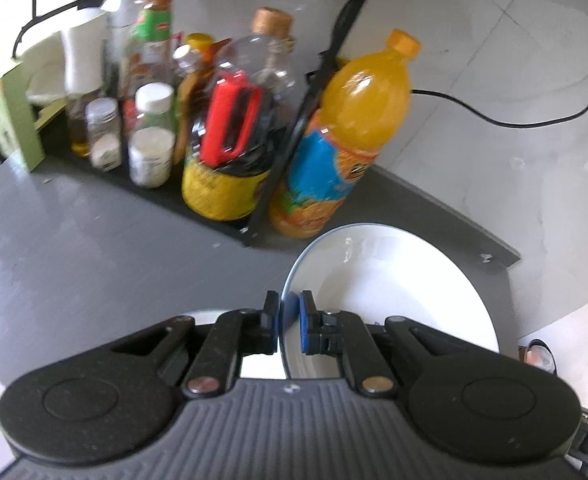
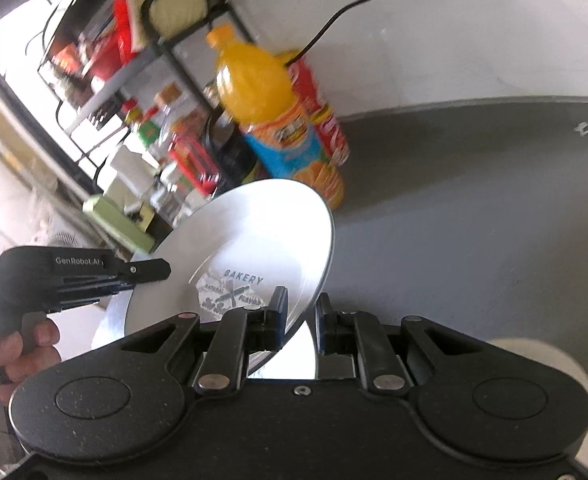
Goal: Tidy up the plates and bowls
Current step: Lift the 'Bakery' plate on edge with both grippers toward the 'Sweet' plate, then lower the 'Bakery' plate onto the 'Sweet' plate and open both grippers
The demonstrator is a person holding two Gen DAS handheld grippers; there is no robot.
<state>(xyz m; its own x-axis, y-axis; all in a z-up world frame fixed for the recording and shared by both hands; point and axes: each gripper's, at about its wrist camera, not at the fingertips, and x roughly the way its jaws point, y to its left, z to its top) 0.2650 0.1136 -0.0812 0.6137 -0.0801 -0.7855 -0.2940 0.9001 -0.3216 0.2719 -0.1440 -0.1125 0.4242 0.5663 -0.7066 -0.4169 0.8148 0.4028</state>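
Black wire rack [image 1: 221, 216] on grey counter [image 1: 73, 248] holds sauce bottles and white-capped spice jars [image 1: 149, 136]; orange juice bottle [image 1: 354, 132] stands beside it. Left gripper [image 1: 289, 312] pinches white round plate [image 1: 394, 292] at its rim. Right gripper [image 2: 300, 312] clamps white "BAKERY" plate [image 2: 253, 236], tilted above counter.

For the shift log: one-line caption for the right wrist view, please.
Right gripper and left gripper clamp opposite rim edges of a tilted white "BAKERY" plate above the grey counter.

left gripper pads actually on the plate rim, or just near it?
Touching. In the left wrist view the left gripper has both pads closed on the white plate rim, no gap visible either side.
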